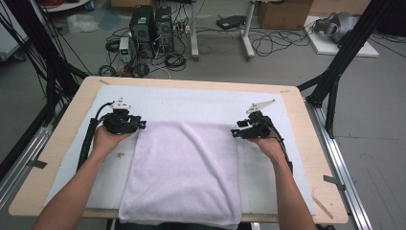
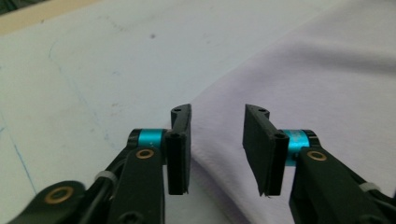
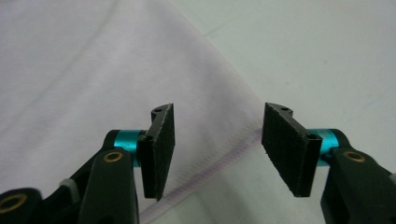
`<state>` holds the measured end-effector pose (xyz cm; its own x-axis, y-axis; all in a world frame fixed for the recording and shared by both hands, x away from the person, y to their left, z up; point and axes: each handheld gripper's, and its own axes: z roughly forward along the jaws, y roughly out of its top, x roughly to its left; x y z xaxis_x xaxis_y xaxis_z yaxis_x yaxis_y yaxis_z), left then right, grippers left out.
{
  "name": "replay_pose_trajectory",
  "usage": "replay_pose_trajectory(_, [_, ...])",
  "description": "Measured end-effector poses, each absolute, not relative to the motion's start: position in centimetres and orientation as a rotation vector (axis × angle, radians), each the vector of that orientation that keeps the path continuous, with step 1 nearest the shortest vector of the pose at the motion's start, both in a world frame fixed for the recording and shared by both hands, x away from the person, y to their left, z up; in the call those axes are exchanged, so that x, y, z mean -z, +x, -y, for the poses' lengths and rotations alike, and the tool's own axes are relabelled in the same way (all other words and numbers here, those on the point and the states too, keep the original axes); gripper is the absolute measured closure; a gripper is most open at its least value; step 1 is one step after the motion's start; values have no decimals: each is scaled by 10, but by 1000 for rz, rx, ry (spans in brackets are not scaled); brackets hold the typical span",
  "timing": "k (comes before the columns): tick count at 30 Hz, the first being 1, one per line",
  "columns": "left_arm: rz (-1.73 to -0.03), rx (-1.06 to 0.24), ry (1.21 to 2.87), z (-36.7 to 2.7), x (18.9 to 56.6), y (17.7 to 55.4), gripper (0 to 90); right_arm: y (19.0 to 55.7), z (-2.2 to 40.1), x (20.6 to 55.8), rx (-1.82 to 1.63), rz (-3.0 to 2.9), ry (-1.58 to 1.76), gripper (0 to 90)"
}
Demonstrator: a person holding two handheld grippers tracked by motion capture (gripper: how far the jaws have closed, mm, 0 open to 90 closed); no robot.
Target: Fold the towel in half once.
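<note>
The left gripper [image 1: 140, 125] is held with jaws parted and nothing between them, just beside the towel's [image 1: 184, 172] far left corner. The right gripper [image 1: 235, 133] is likewise parted and empty at the far right corner [image 3: 254, 133]. The towel is spread on the table [image 1: 306, 143], its long axis running toward the person, inward from both grippers, each equally near.

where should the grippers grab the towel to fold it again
Grip the towel at its two far corners, where the left gripper and right gripper sit with jaws open. Come in low from each outer side, one jaw slid under the hemmed edge: the cloth lies flat on the mat, so probably only its edges offer a bite.
</note>
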<state>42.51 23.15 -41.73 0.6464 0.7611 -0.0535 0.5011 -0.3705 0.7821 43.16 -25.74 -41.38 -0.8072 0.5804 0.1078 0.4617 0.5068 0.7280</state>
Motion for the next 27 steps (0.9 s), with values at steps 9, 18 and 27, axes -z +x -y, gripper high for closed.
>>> replay_pose_trajectory(9, [-1094, -386, 2054, -229, 443, 441, 479, 450, 259, 443, -1153, -2572, 1028, 427])
replay_pose_trajectory(18, [-1017, -446, 2050, -224, 426, 442, 874, 454, 246, 426, -1113, -2620, 914, 855])
replay_pose_trajectory(27, [-965, -708, 1930, -219, 330, 473, 873, 478, 249, 341, -1084, -2433, 861, 858])
